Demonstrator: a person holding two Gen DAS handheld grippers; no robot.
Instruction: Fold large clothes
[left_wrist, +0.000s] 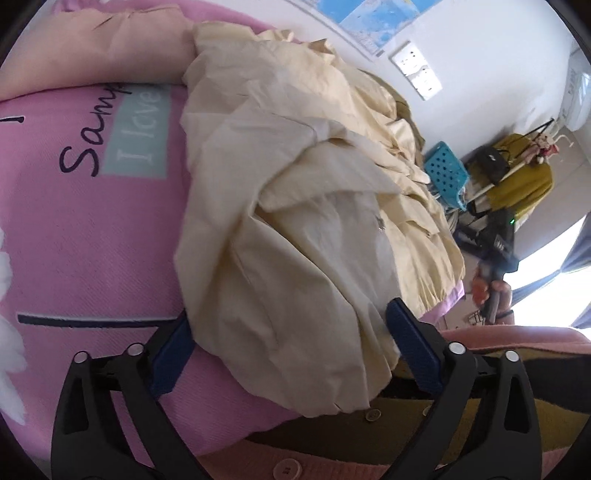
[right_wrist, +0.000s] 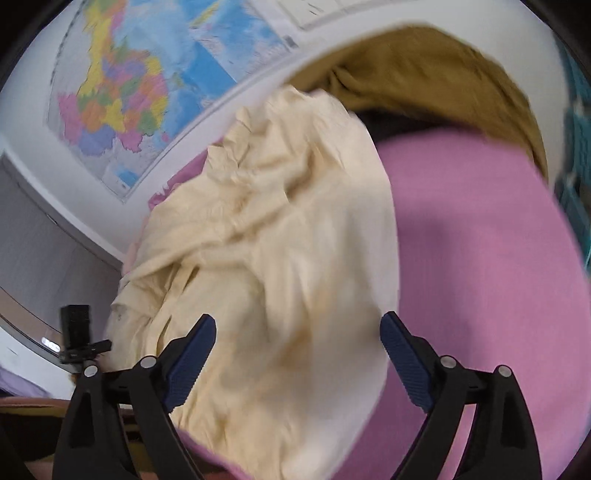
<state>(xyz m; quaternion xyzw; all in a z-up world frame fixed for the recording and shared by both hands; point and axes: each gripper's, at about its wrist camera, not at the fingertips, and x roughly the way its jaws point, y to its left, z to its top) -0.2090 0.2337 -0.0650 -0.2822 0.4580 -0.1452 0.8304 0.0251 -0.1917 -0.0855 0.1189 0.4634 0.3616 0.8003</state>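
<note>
A crumpled cream garment (left_wrist: 314, 221) lies in a heap on a pink bedsheet (left_wrist: 92, 240) printed with dark letters. My left gripper (left_wrist: 291, 332) hovers over the garment's near end, jaws wide and open. A fold of cream cloth lies between the blue pads (left_wrist: 173, 354), unpinched. In the right wrist view the same cream garment (right_wrist: 266, 240) is motion-blurred on the pink sheet (right_wrist: 480, 258). My right gripper (right_wrist: 297, 354) is open above its near edge, holding nothing. A hand (left_wrist: 498, 291) on a black tool shows past the bed's right edge.
A peach pillow (left_wrist: 92, 48) lies at the bed's far left. A mustard-brown garment (right_wrist: 424, 74) lies at the far end. A blue basket (left_wrist: 443, 173) and a rack with a mustard cloth (left_wrist: 524, 177) stand beyond. A map (right_wrist: 147, 85) hangs on the wall. The person's pink buttoned top (left_wrist: 288, 469) is nearest.
</note>
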